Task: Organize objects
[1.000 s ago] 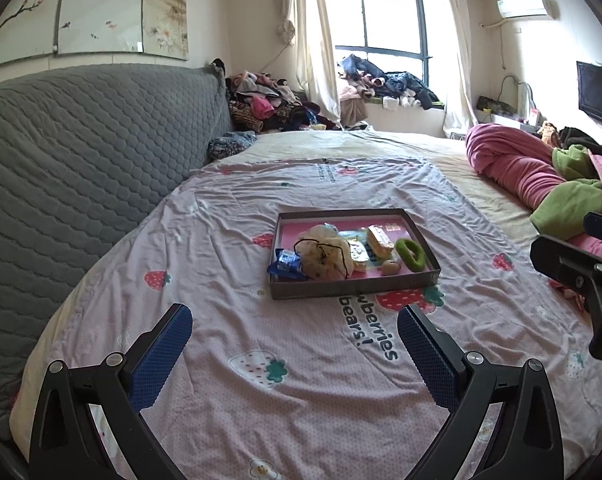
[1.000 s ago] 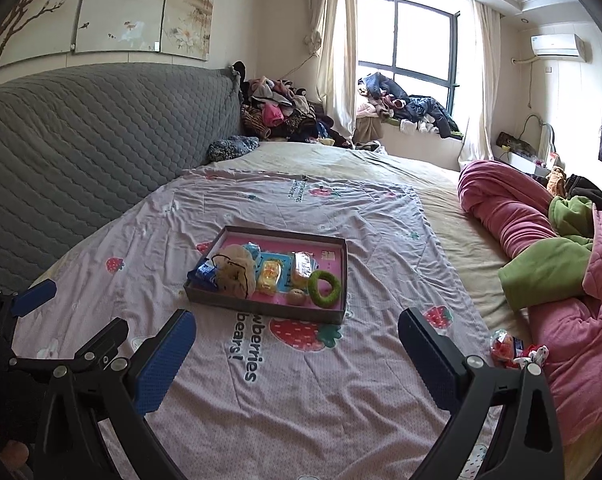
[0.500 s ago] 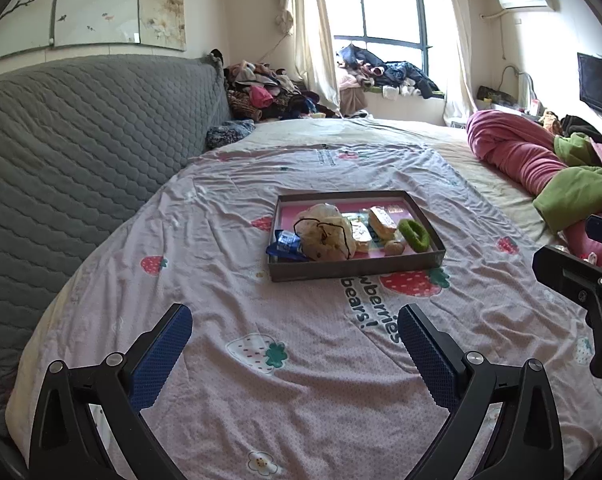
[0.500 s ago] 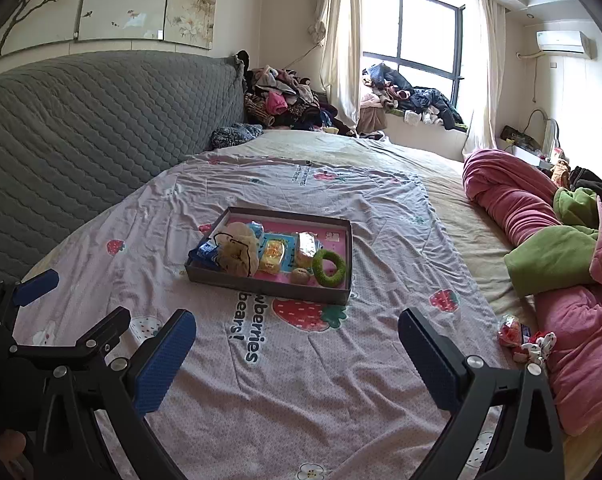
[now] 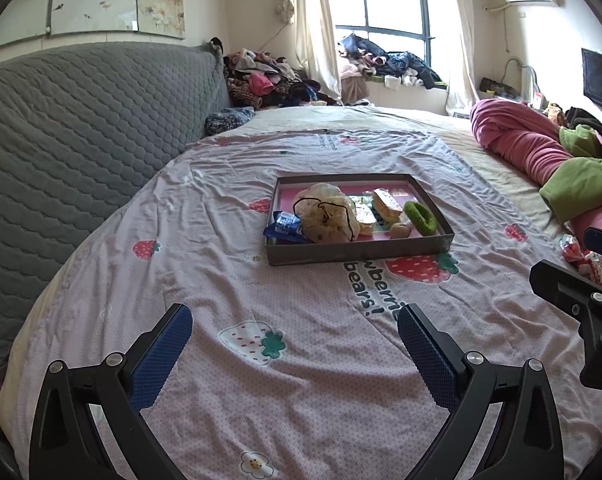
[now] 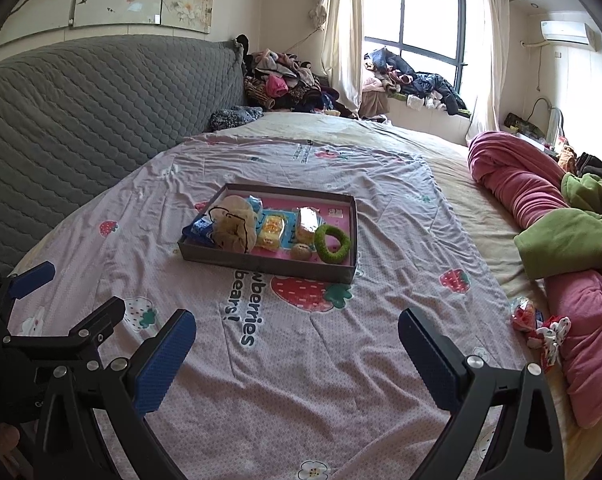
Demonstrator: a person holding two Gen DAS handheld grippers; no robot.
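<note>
Both of our grippers have drifted a little nearer the shallow box (image 5: 359,246) since a second ago, so it looms larger on the strawberry-print sheet (image 5: 229,276) of the bed. We hold the left gripper (image 5: 295,350) and the right gripper (image 6: 297,354) above the sheet, jaws spread wide and empty, well short of the box. Inside it we see a cream drawstring pouch (image 5: 327,216) with a blue packet (image 5: 283,226) at its left, wrapped snacks (image 6: 273,232) in the middle, and a green ring (image 6: 333,242) at the right end.
</note>
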